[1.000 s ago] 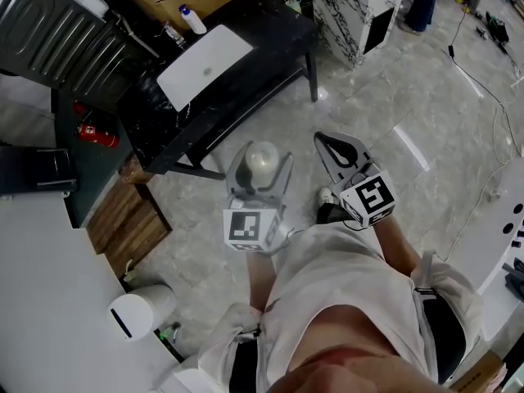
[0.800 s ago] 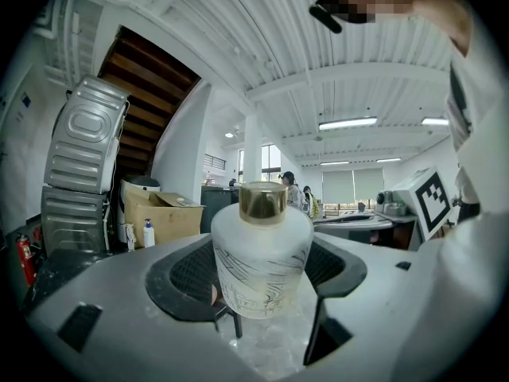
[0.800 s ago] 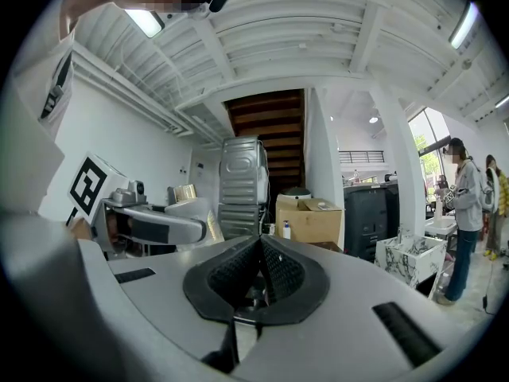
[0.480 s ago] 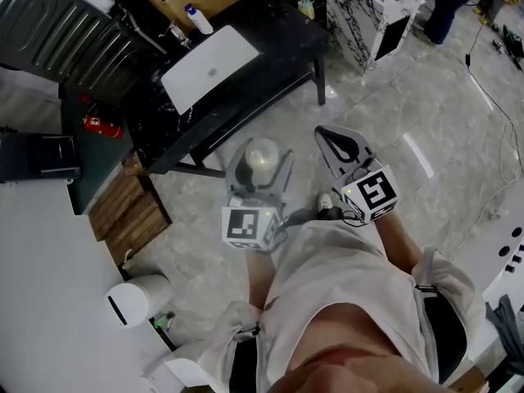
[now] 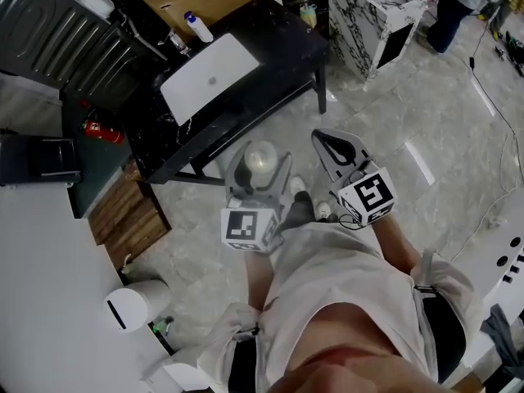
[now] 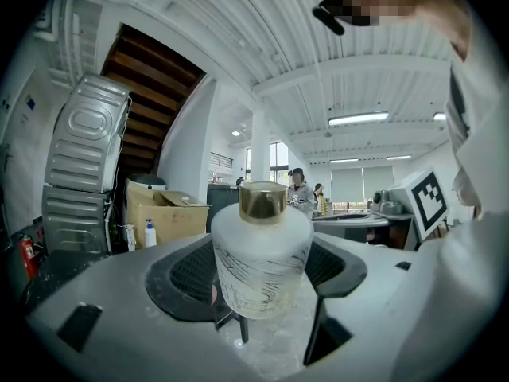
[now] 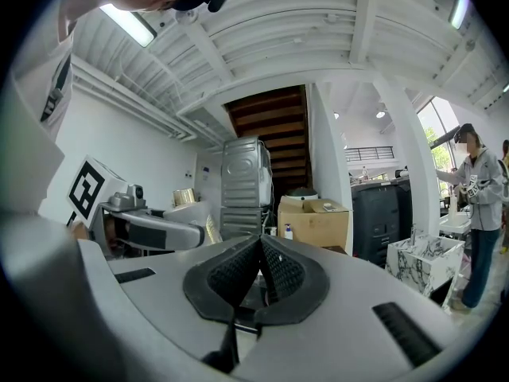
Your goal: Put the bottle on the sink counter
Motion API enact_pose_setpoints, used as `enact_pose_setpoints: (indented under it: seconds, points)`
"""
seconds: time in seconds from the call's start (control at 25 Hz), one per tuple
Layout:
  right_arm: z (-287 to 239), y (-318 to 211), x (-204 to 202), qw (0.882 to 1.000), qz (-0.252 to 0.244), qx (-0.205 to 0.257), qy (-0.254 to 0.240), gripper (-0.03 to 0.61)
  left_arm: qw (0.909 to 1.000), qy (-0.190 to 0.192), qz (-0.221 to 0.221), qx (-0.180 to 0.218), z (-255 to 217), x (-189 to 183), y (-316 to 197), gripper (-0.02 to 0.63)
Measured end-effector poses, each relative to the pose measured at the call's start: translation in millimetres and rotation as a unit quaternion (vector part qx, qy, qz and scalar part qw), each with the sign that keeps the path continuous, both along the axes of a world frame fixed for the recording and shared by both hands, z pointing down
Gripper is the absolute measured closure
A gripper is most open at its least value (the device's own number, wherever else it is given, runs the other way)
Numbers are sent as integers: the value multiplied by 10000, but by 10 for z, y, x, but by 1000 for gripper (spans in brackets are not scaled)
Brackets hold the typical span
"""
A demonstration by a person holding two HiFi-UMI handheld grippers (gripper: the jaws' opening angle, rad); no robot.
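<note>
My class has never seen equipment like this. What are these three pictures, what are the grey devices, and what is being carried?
There is no robot: a person holds a two-jaw gripper in each hand. The head view looks down from a camera on the person's head; the other two ride on the grippers. The left gripper is shut on a frosted white bottle with a gold cap. The right gripper is shut and empty. Ahead stands a black counter with a white sink; a blue-topped dispenser stands on it.

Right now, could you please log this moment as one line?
left gripper: shut on bottle | right gripper: shut, empty | sink counter: ahead, bottle not on it
</note>
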State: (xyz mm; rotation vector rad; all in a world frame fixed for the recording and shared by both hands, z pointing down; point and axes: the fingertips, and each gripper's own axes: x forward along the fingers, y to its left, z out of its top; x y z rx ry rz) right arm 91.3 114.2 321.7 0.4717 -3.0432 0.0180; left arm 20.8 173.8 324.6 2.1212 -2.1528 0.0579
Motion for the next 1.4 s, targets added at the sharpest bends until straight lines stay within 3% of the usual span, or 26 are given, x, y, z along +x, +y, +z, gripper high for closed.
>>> enact_pose_setpoints:
  seconds: [0.48,1.4]
  points:
    - [106,-484,-379,9997,174,-40,141,581,9999,104,107,-69,108,-431,-491,286]
    - [185,-1306,-1476,9979,541,-85,349,581,9984,171,544,44,87,-1525,-1383,285]
